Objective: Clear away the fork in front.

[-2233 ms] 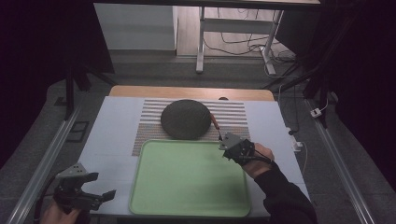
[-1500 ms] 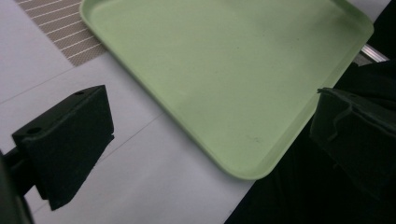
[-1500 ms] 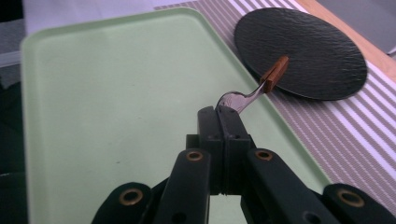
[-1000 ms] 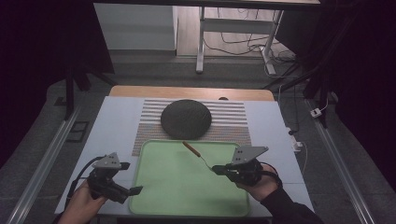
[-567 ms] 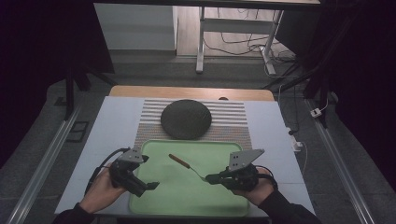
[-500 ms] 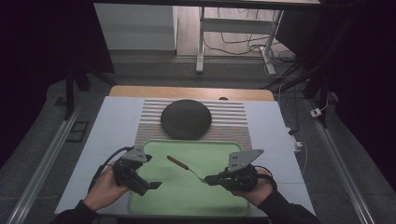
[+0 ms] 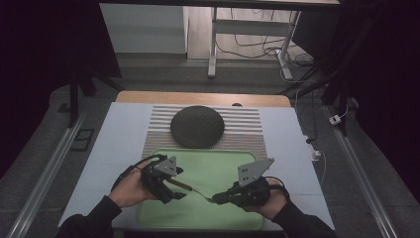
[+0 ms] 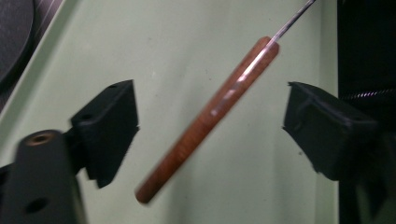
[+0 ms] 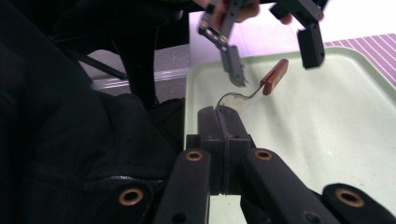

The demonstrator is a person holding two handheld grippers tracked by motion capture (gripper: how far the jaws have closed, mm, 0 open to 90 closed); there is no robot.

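A utensil with a brown wooden handle (image 7: 180,185) and a thin metal stem hangs just above the green tray (image 7: 218,163). My right gripper (image 7: 218,199) is shut on its metal end (image 9: 238,100), which hides the head. In the right gripper view the shut jaws meet at the right gripper (image 9: 222,116) tip, with the handle (image 9: 274,77) pointing away. My left gripper (image 7: 173,188) is open, and the handle (image 8: 210,116) passes between its two black pads (image 8: 112,121) without touching either. The left gripper (image 9: 273,53) also appears beyond the handle in the right gripper view.
A dark round disc (image 7: 197,126) lies on a striped mat (image 7: 247,124) just behind the tray. The tray's raised rim (image 8: 51,51) runs along the left gripper's side. Both sleeves and hands enter from the table's near edge.
The right gripper carried the utensil from beside the dark disc down over the tray's near half. The left gripper came in from the lower left and now brackets the handle.
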